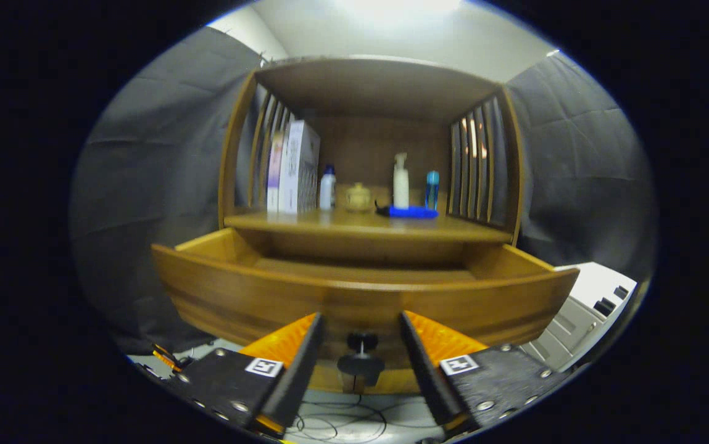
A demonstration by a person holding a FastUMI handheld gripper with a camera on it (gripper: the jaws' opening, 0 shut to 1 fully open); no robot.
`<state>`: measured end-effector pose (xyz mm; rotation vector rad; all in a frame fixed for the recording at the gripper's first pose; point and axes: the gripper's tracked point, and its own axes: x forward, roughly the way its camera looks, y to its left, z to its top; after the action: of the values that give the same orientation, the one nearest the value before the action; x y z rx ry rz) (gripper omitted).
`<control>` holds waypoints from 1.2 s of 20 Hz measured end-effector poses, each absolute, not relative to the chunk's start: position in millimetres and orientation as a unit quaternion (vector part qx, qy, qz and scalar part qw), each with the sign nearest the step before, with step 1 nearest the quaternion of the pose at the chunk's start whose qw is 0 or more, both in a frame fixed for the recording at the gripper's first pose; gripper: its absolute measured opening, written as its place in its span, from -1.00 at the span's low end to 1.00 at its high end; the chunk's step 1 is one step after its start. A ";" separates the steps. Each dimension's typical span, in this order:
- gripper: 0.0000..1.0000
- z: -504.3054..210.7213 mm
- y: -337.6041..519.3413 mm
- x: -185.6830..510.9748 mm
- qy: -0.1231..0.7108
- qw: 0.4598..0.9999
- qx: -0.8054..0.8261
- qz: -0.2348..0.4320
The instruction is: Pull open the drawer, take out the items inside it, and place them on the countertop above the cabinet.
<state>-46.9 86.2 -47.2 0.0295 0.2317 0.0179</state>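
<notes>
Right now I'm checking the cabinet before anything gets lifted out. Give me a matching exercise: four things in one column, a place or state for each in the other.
Things:
1. drawer
2. knob
3. boxes
4. blue flat item

Places or states:
A. between the open fingers of the gripper, untouched
B. lying in front of the white pump bottle
C. pulled out
D. upright at the left of the countertop

Pairs: 1-C, 2-A, 3-D, 4-B
</notes>
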 end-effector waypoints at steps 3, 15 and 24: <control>0.87 -21.5 85.8 -41.6 0.106 0.994 0.014 0.005; 0.88 -48.0 63.3 37.3 0.274 0.960 0.045 -0.033; 0.89 -97.9 68.6 66.1 0.408 0.911 0.052 -0.039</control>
<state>66.1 68.6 -97.9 0.1082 0.8408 -0.0811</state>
